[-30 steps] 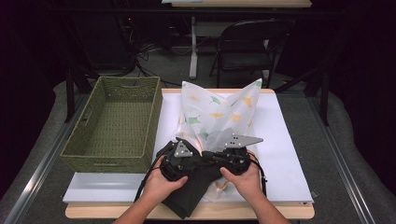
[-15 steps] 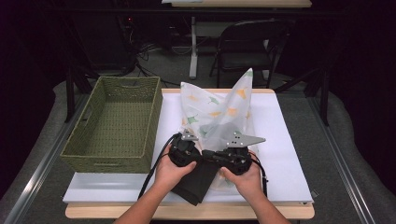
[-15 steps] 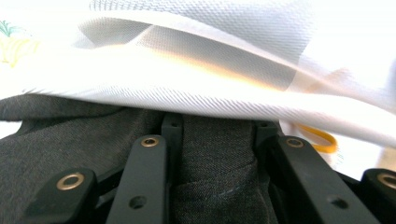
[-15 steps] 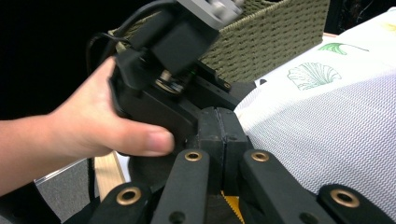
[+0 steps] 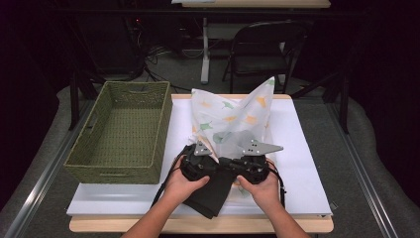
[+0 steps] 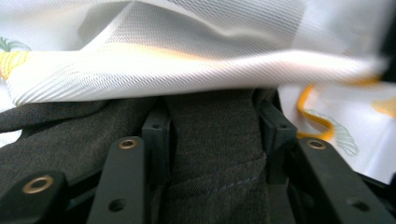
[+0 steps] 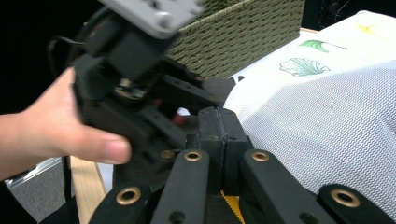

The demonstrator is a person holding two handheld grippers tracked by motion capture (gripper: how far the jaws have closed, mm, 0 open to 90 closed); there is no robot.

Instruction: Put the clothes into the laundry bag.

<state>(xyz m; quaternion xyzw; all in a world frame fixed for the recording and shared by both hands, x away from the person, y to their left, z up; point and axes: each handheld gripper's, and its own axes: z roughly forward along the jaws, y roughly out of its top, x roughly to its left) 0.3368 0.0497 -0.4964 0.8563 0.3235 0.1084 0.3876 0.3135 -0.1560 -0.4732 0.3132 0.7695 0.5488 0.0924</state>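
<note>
Woven green wicker is making up the basket (image 5: 119, 131), which is standing at the left of the high view on the white surface (image 5: 302, 163), well apart from the work. Just right of it, low in the middle of the frame, the left gripper (image 5: 202, 159) is being held over a dark grey cloth (image 5: 210, 191), folded and lying at the near edge of the surface. In the left gripper view that dark grey cloth (image 6: 210, 154) is lying between the two black jaws, which have just been opening; a gap is showing on either side, so the cloth is judged released rather than pinched. Its far end is being covered by the white patterned bag (image 6: 196, 60), whose mouth is draped across it.

Further right in the high view, the white patterned bag (image 5: 233, 119) is standing up in loose peaks at centre frame. The right gripper (image 5: 250, 163) is being held at the bag's near edge; in its own view its jaws are pressed tight together, and the bag's hem appears to be clamped between them, though the pinch itself is hidden.

Both fabrics are judged light, soft and limp: the bag thin and slightly slippery, the cloth heavier and apt to unfold. The cloth is best taken across its folded thickness near the leading edge, while the bag's mouth is being held up by its hem.
</note>
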